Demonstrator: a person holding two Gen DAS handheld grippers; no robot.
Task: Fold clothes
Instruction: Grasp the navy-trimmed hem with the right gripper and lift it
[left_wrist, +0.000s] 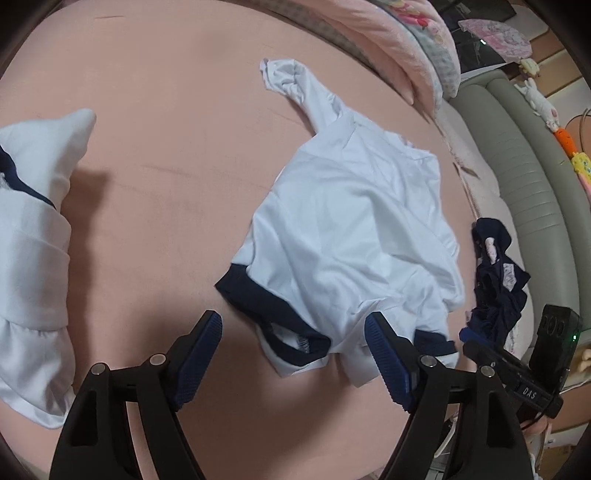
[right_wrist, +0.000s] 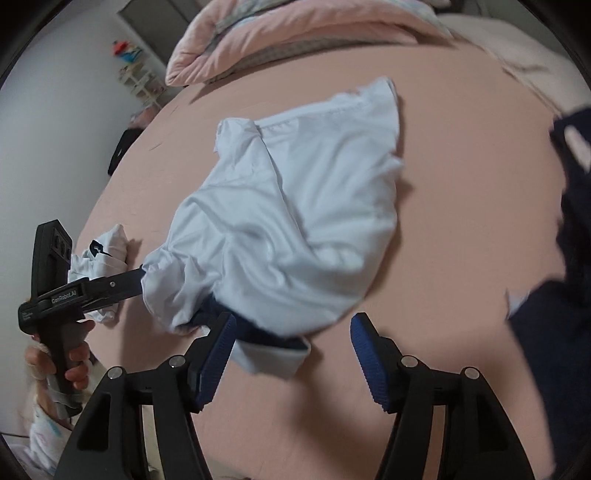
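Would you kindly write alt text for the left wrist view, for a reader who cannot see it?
A crumpled white shirt with navy trim lies on a pink bedsheet, its navy-edged hem between the open blue-padded fingers of the left gripper. More white clothing lies at left, a dark navy garment at right.

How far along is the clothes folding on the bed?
Done: nothing looks folded. The white shirt with navy trim lies rumpled on the pink sheet. In hand: nothing; the left gripper and right gripper both stand open at its near, navy-trimmed edge. Left: flatten and fold that shirt, then the white garment on the left and the dark navy garment on the right, both still bunched.
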